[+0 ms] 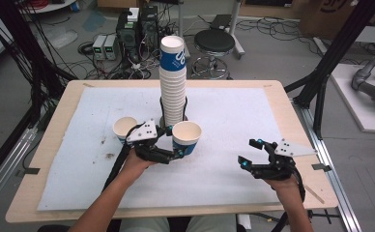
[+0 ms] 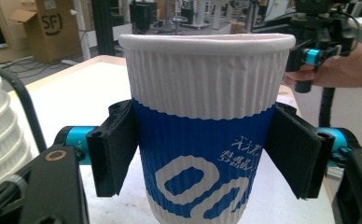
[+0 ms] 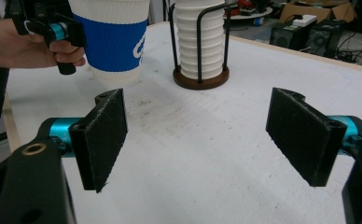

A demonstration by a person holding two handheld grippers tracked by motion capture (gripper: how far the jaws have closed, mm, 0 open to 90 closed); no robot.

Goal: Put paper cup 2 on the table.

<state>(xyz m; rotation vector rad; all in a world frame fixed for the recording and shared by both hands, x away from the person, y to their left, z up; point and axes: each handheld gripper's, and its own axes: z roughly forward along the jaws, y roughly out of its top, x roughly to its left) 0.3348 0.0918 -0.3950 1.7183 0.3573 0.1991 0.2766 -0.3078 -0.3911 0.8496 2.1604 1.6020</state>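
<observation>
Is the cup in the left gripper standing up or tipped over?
Standing up. The cup has its rim on top, level, with its base down between the left gripper's jaws.

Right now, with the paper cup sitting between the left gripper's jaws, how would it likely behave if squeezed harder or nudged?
The paper cup looks empty in the high view, so it is probably light and would slide or tip easily. Its thin ribbed wall would likely dent under a harder squeeze from the left gripper. Its base is narrower than its rim, so a nudge near the top could topple it.
</observation>
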